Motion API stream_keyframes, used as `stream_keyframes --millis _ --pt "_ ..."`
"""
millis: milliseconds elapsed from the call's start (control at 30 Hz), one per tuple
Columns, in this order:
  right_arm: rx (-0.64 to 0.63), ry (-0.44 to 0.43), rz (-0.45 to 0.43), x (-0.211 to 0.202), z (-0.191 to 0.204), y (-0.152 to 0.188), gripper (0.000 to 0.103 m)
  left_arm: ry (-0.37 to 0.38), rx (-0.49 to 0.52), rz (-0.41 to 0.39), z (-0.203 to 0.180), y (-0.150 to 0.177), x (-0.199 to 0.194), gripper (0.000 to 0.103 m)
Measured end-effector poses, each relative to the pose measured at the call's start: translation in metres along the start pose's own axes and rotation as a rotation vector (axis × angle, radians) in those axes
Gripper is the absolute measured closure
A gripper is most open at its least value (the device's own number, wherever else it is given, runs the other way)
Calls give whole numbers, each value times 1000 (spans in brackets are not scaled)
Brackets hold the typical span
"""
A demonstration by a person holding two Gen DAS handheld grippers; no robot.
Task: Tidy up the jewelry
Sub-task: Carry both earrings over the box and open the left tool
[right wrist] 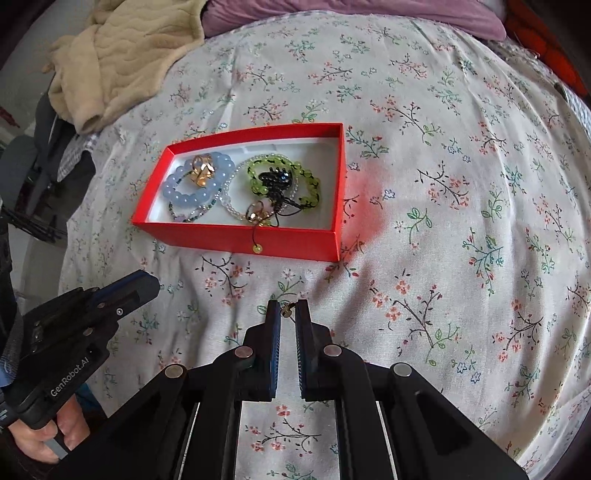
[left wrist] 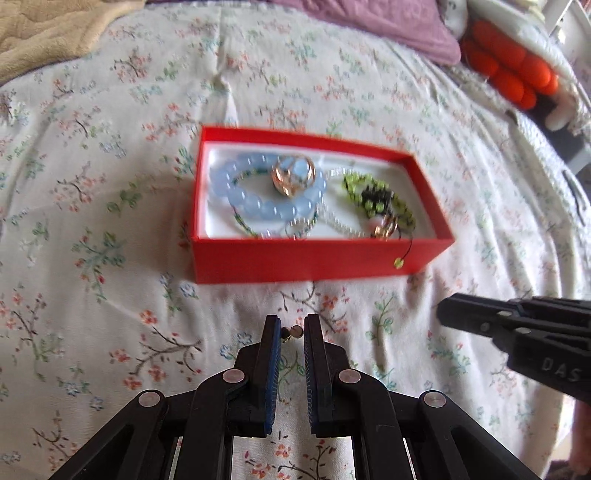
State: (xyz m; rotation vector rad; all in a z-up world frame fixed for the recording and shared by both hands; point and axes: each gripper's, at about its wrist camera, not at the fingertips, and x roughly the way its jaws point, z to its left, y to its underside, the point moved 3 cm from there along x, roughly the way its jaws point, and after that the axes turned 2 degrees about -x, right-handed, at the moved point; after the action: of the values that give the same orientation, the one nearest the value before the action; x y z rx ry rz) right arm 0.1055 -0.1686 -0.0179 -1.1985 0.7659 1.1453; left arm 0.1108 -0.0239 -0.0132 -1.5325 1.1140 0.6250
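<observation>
Lying on a flowered bedcover (right wrist: 443, 155), a red box (right wrist: 240, 236) sits in the middle of both views, with its open side up. Inside it, on a white lining, there is a bracelet of pale blue beads (right wrist: 188, 188) at the left, with a gold ornament (right wrist: 202, 173) resting on it. Toward the right of the box lies a green beaded bracelet (right wrist: 295, 173) with a black knotted part (right wrist: 275, 181) on it, and a string of small clear beads (right wrist: 231, 201) runs between the two. A second gold piece (right wrist: 256, 216) lies near the front wall. A thin black cord goes over this wall and ends in a small green bead (right wrist: 257, 248) that hangs on the outside.

The left gripper (left wrist: 292, 330) is at the bottom centre of its own view, above the cover and in front of the box. Its jaws stand narrow, and a small stud earring (left wrist: 293, 331) is pinched at the tips. The right gripper (right wrist: 287, 312) is also narrow, holding a small gold stud (right wrist: 287, 311) at its tips (the details are too small to tell).

In the right view, the left gripper comes in from the lower left, and a hand (right wrist: 48, 439) holds its handle. A beige blanket (right wrist: 122, 48) is at the upper left, a purple cloth (right wrist: 332, 11) is along the top.
</observation>
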Motion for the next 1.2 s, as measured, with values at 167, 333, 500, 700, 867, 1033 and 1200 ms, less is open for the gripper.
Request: stream_keyframes --millis 167,333,500,700,867,1033,1200 --pt "-9 -34 -50 -11 15 -11 95 21 -19 -45 4 -14 -14 96" --pt "26 -63 -79 -12 20 -26 95 31 -43 -72 8 -29 -17 96" --pt "67 -84 -90 -7 22 -38 95 14 -40 -77 4 -38 -11 96" --pt "84 -75 -102 -2 25 -48 94 -16 -31 -81 1 -44 -1 96" --pt "95 -77 -94 6 24 -53 94 -41 -21 -84 0 -49 6 96" --pt "104 -72 -89 8 20 -54 94 -55 -2 -88 0 -51 12 94" --pt "109 -72 -88 8 16 -56 94 -74 0 -83 4 -50 11 78"
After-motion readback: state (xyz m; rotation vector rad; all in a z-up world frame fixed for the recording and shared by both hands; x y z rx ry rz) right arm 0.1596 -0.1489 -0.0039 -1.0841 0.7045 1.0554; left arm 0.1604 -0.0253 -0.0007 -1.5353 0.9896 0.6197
